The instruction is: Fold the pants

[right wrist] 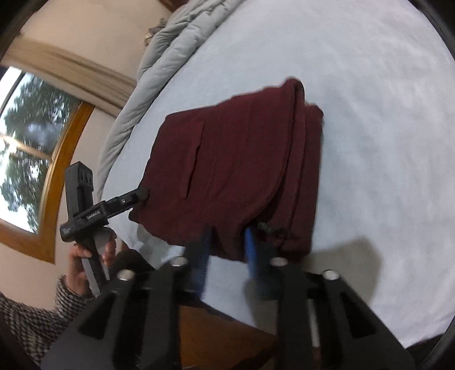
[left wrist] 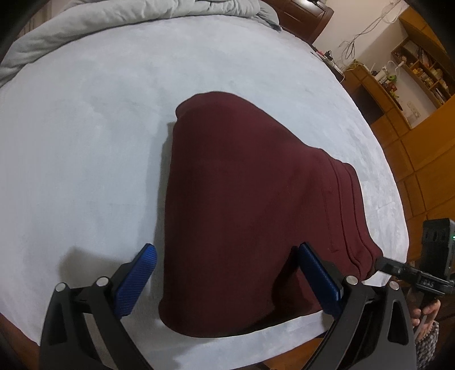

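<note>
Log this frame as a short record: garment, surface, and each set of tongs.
garment: maroon pants, folded into a compact stack
surface: pale blue bed sheet; grey duvet bunched at the far edge
left tongs: open, pads wide apart either side of the pants' near end, not pinching
right tongs: closed on the pants' edge, as far as the blurred view shows

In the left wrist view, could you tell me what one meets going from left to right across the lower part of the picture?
Left blue pad → bare bed sheet → folded maroon pants → right blue pad → the other gripper, at the pants' edge → person's hand.
</note>
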`<state>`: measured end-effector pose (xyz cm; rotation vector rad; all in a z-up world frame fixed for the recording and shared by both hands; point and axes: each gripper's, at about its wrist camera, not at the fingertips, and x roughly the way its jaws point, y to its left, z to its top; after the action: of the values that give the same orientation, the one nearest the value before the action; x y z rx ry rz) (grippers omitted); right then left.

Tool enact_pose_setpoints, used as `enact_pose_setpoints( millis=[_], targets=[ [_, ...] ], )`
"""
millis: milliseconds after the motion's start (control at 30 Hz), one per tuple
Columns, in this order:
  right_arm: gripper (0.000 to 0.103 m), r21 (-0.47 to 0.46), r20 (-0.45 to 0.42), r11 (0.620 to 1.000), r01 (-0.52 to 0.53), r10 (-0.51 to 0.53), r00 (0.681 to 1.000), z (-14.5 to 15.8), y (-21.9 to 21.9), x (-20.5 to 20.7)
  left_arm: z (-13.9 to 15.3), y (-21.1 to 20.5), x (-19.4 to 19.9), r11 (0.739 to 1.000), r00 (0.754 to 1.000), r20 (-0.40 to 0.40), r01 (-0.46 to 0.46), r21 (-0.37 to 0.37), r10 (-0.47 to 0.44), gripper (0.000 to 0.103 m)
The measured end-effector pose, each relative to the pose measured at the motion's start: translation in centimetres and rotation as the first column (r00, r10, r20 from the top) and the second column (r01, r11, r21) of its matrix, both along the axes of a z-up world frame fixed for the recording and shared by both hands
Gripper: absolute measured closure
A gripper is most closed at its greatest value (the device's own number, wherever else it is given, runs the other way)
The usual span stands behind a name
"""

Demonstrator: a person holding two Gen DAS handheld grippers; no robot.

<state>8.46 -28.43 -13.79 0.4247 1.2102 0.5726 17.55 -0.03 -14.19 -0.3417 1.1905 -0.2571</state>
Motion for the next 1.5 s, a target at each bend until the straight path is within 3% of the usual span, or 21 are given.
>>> enact_pose_setpoints(
  millis=[100,200,300,367,567,667,733,767,833,933,1033,1133,1200,1367,1433,1500],
  targets=[
    [0.095,0.018,0.031,1.0,-0.025,0.025,0.999,1.3,-0.4,0.0,-0.1,0.3,-0.2,0.999,1.0,-0.007,-0.015,-0.034,0.015,0.004],
    [0.096,-0.029,0.068,0.999,-0.021,0.023,0.997,2.5,-1.0,-0.8,-0.2,0.8,-0.3,0.999,1.0,-0.012,-0.026,-0.042,0.025,0.004],
    [0.096,-0.063,-0.003,0.998,0.022,-0.023,1.0,0.0,-2.4,-0.8,-0.5,1.3,-0.4,0.998,0.999,-0.025,-0.023,-0.066,0.021,0.004],
    [0.095,-0.011,-0.07,0.999,0.042,-0.043,0.997,-2.3,-2.7,-0.8,-1.0,1.6,-0.3,0.996,0.999,-0.043,-0.022,-0.081,0.018,0.004],
    [0.095,-0.026,-0.025,0.999,0.024,-0.025,0.999,-1.6,-2.0,-1.1,-2.8,2.3,0.3,0.98,0.994,-0.111,-0.041,-0.196,0.019,0.004],
    [0.095,-0.013,-0.027,1.0,0.024,-0.024,0.999,-1.4,-2.3,-1.2,-3.4,1.8,0.8,0.967,0.988,-0.151,-0.017,-0.253,-0.022,0.004],
    [0.095,-0.006,-0.03,1.0,0.027,-0.027,0.999,-1.3,-2.3,-1.1,-3.6,1.0,0.8,0.959,0.985,-0.163,0.01,-0.283,-0.058,0.008],
    [0.095,0.0,-0.031,1.0,0.029,-0.029,0.999,-1.3,-2.3,-1.1,-3.5,0.8,0.7,0.964,0.986,-0.157,0.013,-0.264,-0.057,0.01],
    [0.095,0.015,-0.031,0.999,0.033,-0.033,0.999,-1.1,-2.6,-1.1,-2.9,0.4,0.8,0.967,0.987,-0.141,0.041,-0.252,-0.079,0.029],
    [0.095,0.025,-0.014,0.999,0.033,-0.033,0.999,-0.3,-2.9,-1.0,-1.9,0.7,0.6,0.964,0.988,-0.133,0.035,-0.264,-0.072,0.046],
    [0.095,-0.024,-0.028,0.999,0.036,-0.036,0.999,-0.5,-2.6,-1.1,-1.4,0.6,0.1,0.969,0.991,-0.123,0.026,-0.247,-0.058,0.05],
    [0.093,-0.087,-0.089,0.996,0.014,-0.022,0.996,-3.0,-2.1,-1.1,-3.7,0.4,-0.4,0.974,0.988,-0.147,0.016,-0.224,-0.05,0.046],
    [0.093,-0.072,-0.112,0.997,0.026,-0.034,0.993,-4.0,-2.2,-1.2,-4.3,0.2,-0.4,0.978,0.989,-0.137,0.025,-0.209,-0.054,0.04],
    [0.09,-0.077,-0.063,0.997,0.017,-0.022,0.998,-2.5,-2.0,-1.6,-3.0,-0.8,-0.3,0.985,0.991,-0.117,0.042,-0.169,-0.062,0.026],
    [0.078,-0.056,-0.055,0.998,0.025,-0.028,0.998,-2.0,-2.3,-1.6,-2.4,-1.3,-0.1,0.99,0.991,-0.118,0.053,-0.132,-0.069,0.02],
    [0.074,-0.053,-0.039,0.998,0.038,-0.04,0.998,-1.1,-2.5,-1.6,-2.1,-1.7,0.2,0.993,0.989,-0.128,0.061,-0.098,-0.074,0.017]
  ],
)
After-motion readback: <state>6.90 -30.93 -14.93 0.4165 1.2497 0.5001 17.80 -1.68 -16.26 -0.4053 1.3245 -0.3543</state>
